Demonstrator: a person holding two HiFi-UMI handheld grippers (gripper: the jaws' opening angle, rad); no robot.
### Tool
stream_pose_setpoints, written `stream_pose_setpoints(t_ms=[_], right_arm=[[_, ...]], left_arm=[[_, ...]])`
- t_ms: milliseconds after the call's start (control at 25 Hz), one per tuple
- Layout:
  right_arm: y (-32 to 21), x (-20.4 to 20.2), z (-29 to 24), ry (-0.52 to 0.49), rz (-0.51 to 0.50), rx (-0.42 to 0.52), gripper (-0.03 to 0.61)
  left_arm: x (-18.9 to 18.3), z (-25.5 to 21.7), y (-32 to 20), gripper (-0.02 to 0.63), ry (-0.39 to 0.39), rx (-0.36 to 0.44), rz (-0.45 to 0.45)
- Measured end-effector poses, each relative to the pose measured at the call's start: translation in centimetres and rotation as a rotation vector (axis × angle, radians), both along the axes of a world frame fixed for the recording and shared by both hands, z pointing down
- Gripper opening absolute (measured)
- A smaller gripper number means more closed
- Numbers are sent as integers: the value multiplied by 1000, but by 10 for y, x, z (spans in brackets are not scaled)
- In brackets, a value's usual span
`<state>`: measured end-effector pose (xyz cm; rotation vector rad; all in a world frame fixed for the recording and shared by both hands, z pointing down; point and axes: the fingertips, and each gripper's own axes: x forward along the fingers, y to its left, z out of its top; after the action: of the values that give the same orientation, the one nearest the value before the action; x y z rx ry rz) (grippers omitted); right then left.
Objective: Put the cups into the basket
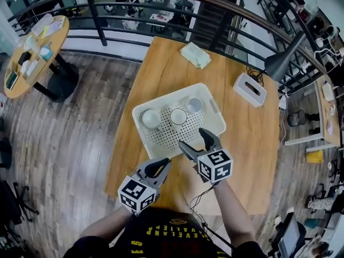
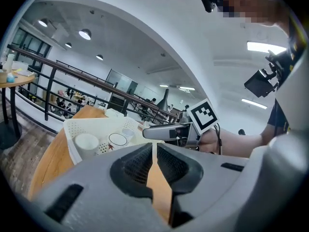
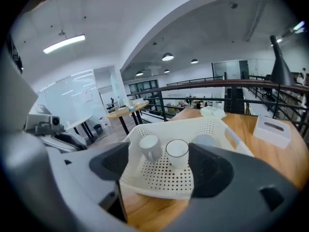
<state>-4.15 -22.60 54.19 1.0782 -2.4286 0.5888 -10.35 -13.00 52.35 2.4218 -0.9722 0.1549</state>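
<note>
**Three cups in, both grippers empty: watch the near rim**

Nearest you, the left gripper (image 1: 163,166) hangs low over the near end of the table (image 1: 252,144). Its jaws are pressed together with nothing between them. Its own view shows only a thin sliver of tabletop through the seam.

Just beyond and to its right, the right gripper (image 1: 192,138) has its jaws spread wide and holds nothing. One jaw tip looks to overhang the near rim of the basket (image 1: 141,112), though how high it hangs above the rim can't be read.

- In the basket: a white cup (image 1: 151,118) at the left, a dark-rimmed cup (image 1: 178,116) in the middle and a greyish cup (image 1: 194,105) towards the far right. All are upright and close together, and none is gripped.
- No cup shows on the bare table, so the job looks finished, or close to it.
- Farther off: a tissue box (image 1: 250,89) to the right and a folded cloth (image 1: 195,54) at the far end, both well clear.

Risks from here:
- If you drop or swing the spread right jaws, a tip could hook the perforated rim and drag or tilt the light basket, knocking the crowded cups together
- The cable trailing under your right hand could snag the table edge as you pull back
- Reaching in again could tip the dark-rimmed cup, which stands nearest your jaws
</note>
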Motion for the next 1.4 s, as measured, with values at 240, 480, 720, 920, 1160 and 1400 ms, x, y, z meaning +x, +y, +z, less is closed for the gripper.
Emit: stream_pose_setpoints(t_ms=[240,480,720,920,1160,1400], right_arm=[[65,38,9,-81,75,-34,327],[114,93,-1,-202,224,-31,44],[158,103,-21,-276,126,-11,14],[182,115,-34,-221,119,88,14],[200,135,-47,-274,123,139,14],[212,146,-68,-294,92,215,14]], left_arm=[[42,0,31,25,-23,-26,50],[78,-7,62,26,-57,-19,75],[110,-15,83,25,-61,-14,75],[133,-18,102,25,-57,-9,86],[157,-21,119,25,-51,4,88],[173,-28,132,25,-44,39,82]])
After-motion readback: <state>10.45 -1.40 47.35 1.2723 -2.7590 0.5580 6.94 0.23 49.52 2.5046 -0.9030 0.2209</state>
